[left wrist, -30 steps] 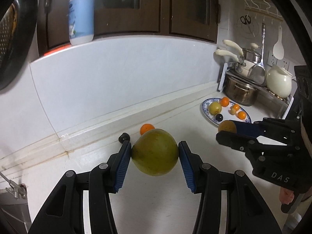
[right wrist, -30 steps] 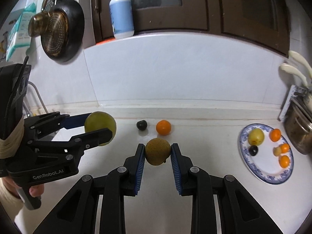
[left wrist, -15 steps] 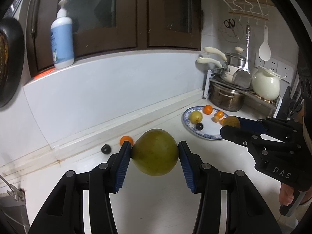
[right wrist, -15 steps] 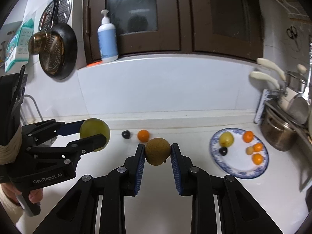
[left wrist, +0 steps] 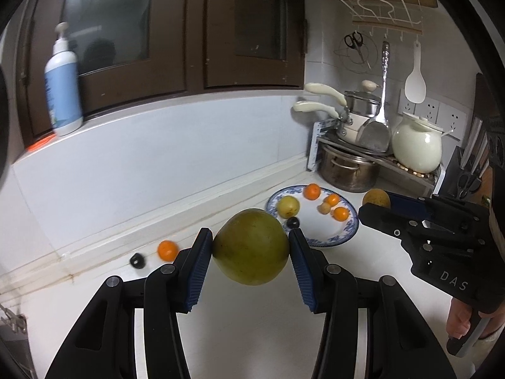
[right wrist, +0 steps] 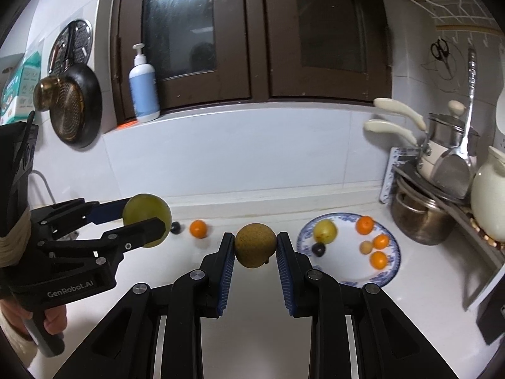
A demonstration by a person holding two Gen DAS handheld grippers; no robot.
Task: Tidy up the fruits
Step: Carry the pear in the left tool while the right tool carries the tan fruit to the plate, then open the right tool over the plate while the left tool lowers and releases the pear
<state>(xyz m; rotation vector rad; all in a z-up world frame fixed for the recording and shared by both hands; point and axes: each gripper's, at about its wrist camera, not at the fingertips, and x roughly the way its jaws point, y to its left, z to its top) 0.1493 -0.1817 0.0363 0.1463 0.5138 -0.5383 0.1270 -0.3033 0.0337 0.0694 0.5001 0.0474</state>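
Observation:
My left gripper (left wrist: 251, 254) is shut on a large green round fruit (left wrist: 251, 246), held above the white counter. My right gripper (right wrist: 255, 248) is shut on a smaller brown pear (right wrist: 255, 245). Each gripper shows in the other's view: the right gripper (left wrist: 377, 203) with the pear (left wrist: 375, 198) at the right, the left gripper (right wrist: 142, 221) with the green fruit (right wrist: 146, 219) at the left. A blue-rimmed plate (right wrist: 389, 271) ahead holds a yellow-green fruit (right wrist: 324, 231), a dark plum (right wrist: 318, 249) and several small oranges. A loose orange (right wrist: 198, 229) and a dark plum (right wrist: 175, 228) lie by the wall.
A steel pot (right wrist: 416, 218), stacked pans and a cream jar (right wrist: 489, 211) crowd the rack at the right. A lotion bottle (right wrist: 143, 91) stands on the window ledge. A black pan (right wrist: 75, 105) hangs at the left. A person's hand (right wrist: 47, 319) grips the left tool.
Both grippers have drawn back and risen a little with their fruits still held. The plate and the rack have come further into view; the loose orange and plum have slid left and look smaller.

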